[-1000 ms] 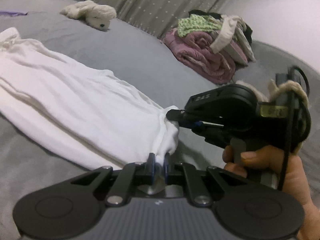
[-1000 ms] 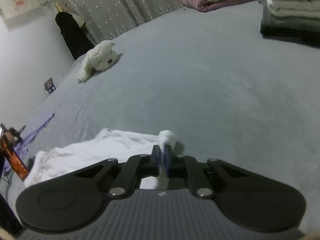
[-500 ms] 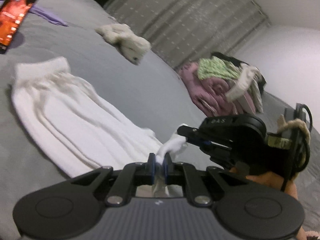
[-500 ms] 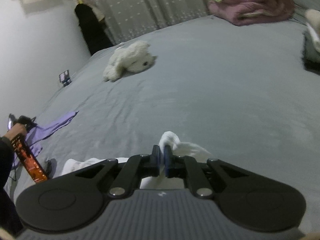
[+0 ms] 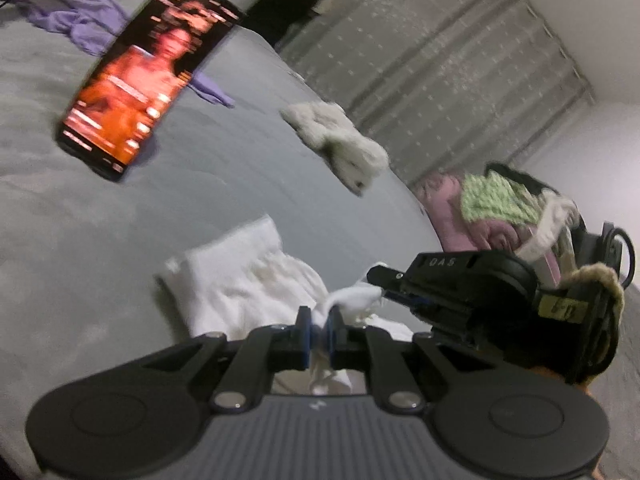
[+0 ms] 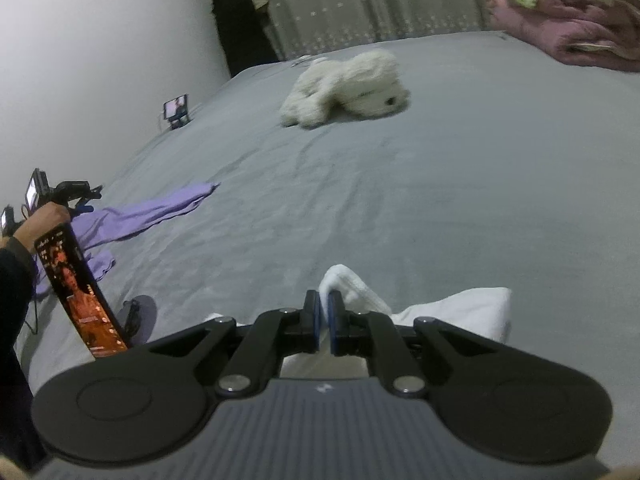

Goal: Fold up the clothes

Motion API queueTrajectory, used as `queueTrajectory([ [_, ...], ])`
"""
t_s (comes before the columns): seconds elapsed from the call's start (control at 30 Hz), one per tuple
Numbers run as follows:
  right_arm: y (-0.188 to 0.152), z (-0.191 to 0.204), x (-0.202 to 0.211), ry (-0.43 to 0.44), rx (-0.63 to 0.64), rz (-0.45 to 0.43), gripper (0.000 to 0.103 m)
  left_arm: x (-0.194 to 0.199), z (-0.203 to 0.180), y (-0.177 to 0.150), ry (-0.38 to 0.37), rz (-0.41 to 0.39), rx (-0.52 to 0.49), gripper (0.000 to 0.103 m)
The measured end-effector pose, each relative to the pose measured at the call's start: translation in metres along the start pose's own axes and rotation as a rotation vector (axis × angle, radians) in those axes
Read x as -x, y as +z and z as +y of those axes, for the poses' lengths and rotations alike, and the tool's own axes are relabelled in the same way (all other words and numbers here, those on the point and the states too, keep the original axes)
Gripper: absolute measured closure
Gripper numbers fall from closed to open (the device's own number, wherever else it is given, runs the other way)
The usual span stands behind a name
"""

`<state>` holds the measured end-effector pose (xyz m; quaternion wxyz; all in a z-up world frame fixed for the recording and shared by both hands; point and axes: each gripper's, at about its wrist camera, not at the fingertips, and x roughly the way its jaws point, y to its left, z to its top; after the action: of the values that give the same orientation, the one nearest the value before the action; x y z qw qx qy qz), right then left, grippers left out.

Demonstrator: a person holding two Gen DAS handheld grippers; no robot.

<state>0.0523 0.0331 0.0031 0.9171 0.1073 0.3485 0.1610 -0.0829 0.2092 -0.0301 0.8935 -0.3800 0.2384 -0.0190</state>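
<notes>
Left wrist view: left gripper [image 5: 319, 334] is pinched nearly closed on a bunched bit of the white garment [image 5: 244, 280], cloth squeezed right btwn the blue pads. Right gripper [image 5: 378, 276] comes in from the right side, its tip also clamped on a twist of the same cloth, just ahead and to the right of the left tips. Rest of the garment trails away ahead-left of the tongs onto the grey bed [image 5: 200, 184], so its long axis runs from the tongs out toward the ribbed end, which points up-left at the phone [image 5: 148, 76]. Frame's blurry tbh, so I can't say if that far end is a waistband or a hem.

Right wrist view: right gripper [image 6: 324, 320] is closed down on a white fold poking up btwn the pads. More of the garment [image 6: 464, 308] lies right of and under the tongs.

What could go wrong imo: both grips are on small bunched corners, so a fast swing could pull cloth out of one pinch and the fold lands crooked. Also the two corners are v close together, so the edge btwn them is slack and may crease or double over unevenly when laid down.
</notes>
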Motion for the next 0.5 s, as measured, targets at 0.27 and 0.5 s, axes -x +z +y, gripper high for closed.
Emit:
queueTrajectory([
  [0.27, -0.002, 0.038, -0.023, 0.034, 0.045, 0.004, 0.096, 0.005, 0.026, 0.015, 0.042, -0.06, 0.064, 0.096],
  [0.5, -0.006, 0.042, -0.05, 0.085, 0.013, 0.025, 0.093, 0.004, 0.038, 0.02, 0.112, -0.067, 0.068, 0.094],
])
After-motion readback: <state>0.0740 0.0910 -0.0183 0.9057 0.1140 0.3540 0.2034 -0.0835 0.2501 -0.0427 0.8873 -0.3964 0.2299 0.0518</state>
